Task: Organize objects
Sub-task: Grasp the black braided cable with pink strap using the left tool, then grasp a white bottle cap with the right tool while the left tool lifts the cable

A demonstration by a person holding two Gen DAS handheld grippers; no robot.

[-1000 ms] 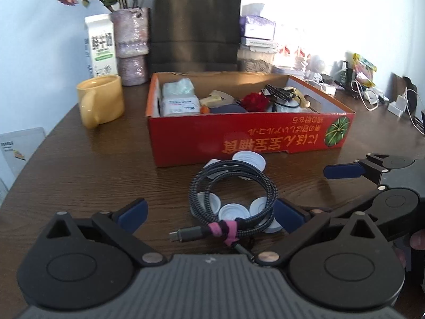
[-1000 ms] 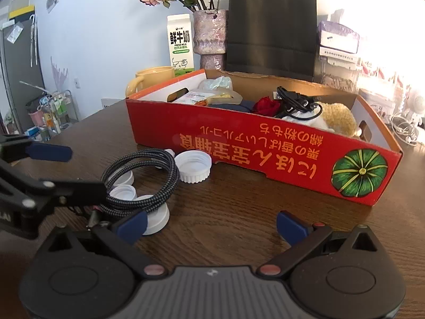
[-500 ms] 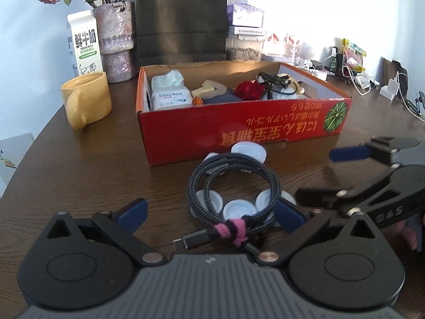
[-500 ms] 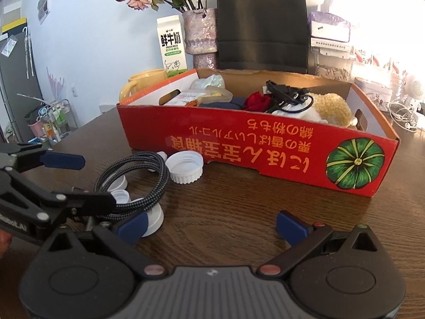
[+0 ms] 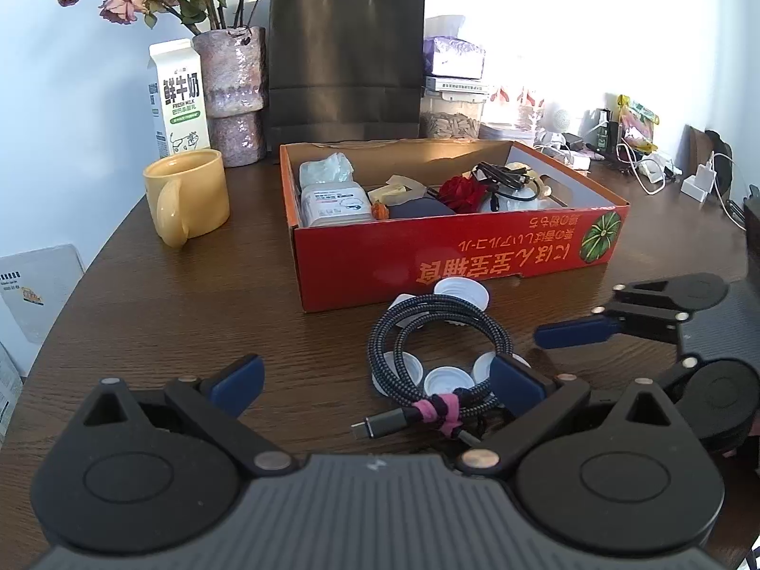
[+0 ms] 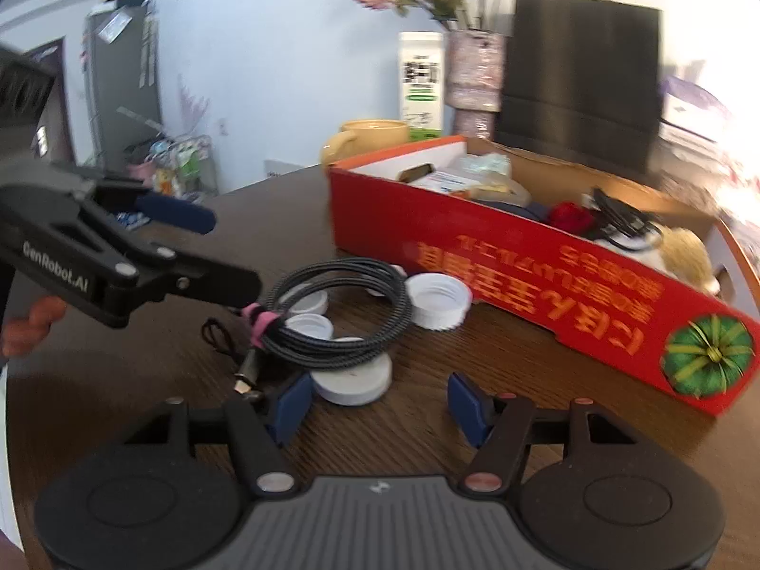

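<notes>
Both grippers angle down toward the brown wooden table [image 5: 142, 323] in front of the red cardboard box [image 5: 456, 256].

Left gripper [image 5: 375, 380]: jaws spread wide, pads clear of everything. The coiled braided cable [image 5: 437, 356], bound with a pink strap [image 5: 439, 413], lies on the table just ahead of its right finger, over several white bottle caps [image 5: 444, 380]. Nothing is held.

Right gripper [image 6: 380, 403]: jaws have just been closing and stand about half open. The nearest white cap [image 6: 354, 380] lies just beyond the pads, close to the left one — whether that pad touches the cap or the cable's plug cannot be told; the view is blurred. Nothing is clamped.

In the left wrist view the right gripper [image 5: 570, 332] reaches in from the right beside the coil.

The box holds assorted items — a tissue pack [image 5: 335, 202], a red flower [image 5: 460, 192], a black cord [image 5: 503, 175]. A yellow mug [image 5: 190, 194] stands left of the box.
</notes>
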